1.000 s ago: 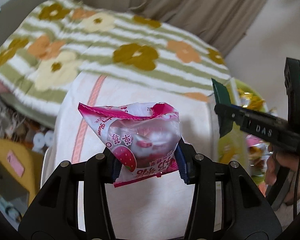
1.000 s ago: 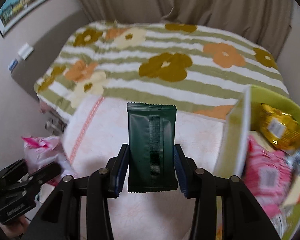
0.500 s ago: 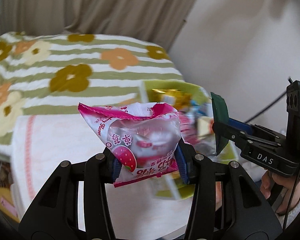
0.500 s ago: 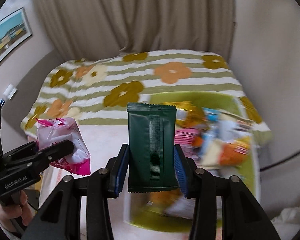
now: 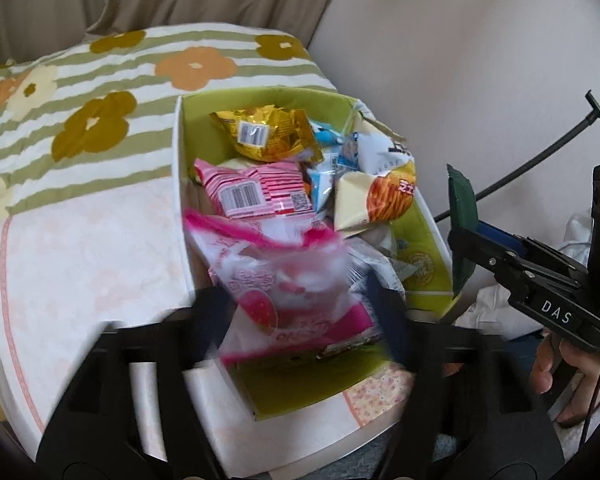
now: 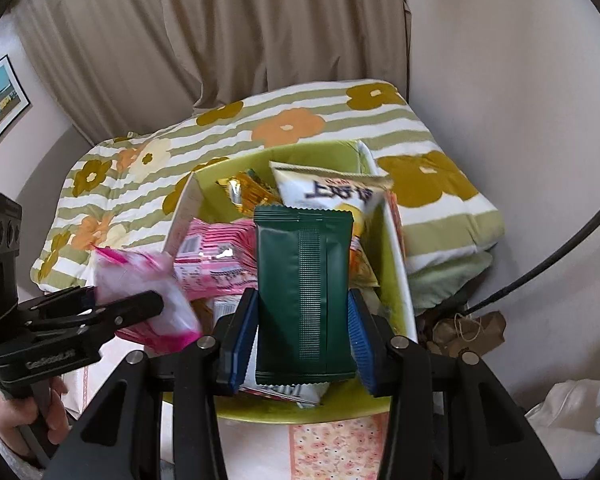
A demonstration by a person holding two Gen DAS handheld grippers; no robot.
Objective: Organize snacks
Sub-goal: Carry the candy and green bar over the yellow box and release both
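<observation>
My left gripper (image 5: 300, 312) is blurred; the pink strawberry snack bag (image 5: 284, 280) sits between its jaws, which look spread wider than before, over the near end of the green box (image 5: 178, 148). Whether the fingers still grip the bag is unclear. The bag also shows in the right wrist view (image 6: 148, 292). My right gripper (image 6: 300, 340) is shut on a dark green packet (image 6: 304, 296), held upright above the box's near edge (image 6: 300, 412). The box holds several snack bags: gold (image 5: 264, 132), pink (image 5: 256, 192), white-yellow (image 5: 380, 184).
The box stands on a small table with a pale pink cloth (image 5: 80, 248), right of its middle. A flowered striped blanket (image 5: 100, 92) lies behind. A wall and black cable (image 6: 540, 264) are at right, curtains at the back.
Both grippers have swung right and forward over the green box. The left gripper's jaws appear wider apart and the pink bag sits lower, blurred by motion.
</observation>
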